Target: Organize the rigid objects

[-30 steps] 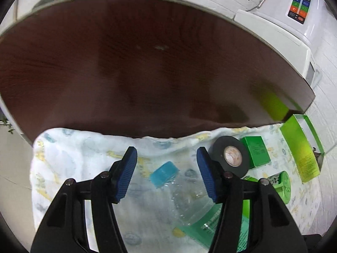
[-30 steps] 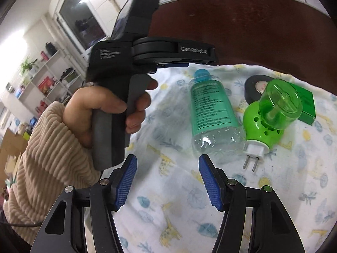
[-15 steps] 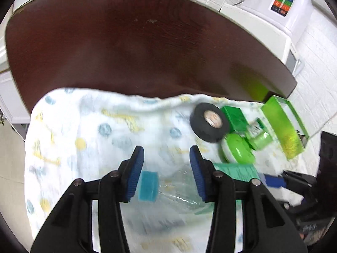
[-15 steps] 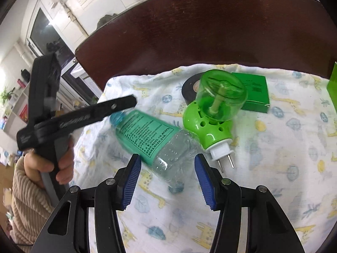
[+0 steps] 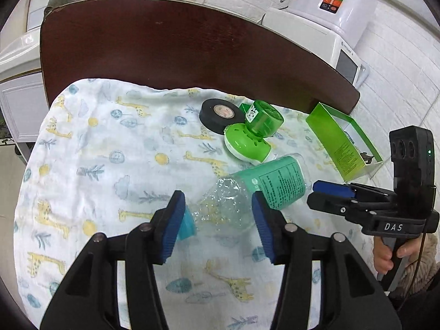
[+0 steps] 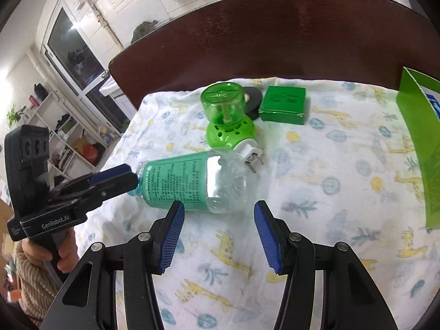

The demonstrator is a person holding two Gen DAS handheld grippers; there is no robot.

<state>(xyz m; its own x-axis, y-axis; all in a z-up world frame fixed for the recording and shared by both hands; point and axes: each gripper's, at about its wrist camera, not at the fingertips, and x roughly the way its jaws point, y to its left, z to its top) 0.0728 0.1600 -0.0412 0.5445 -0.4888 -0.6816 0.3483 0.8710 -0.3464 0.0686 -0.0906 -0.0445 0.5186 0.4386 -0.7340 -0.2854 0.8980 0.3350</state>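
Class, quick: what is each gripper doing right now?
Left gripper: open, jaws just opened, bottle neck between them, ungripped.
Right gripper: open, empty.

Two wrist fisheyes, close, angled down over tongs from opposite sides, sharing bottle [image 5: 258, 189], cloth [image 6: 343, 178].

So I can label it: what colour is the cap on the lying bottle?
Light blue cap, on the clear bottle; the left wrist view shows it best.

Black tape roll [image 6: 251, 101] mostly hidden behind green plug-in vaporizer [image 6: 229, 121], open green carton [image 6: 420, 148] cut off at right edge
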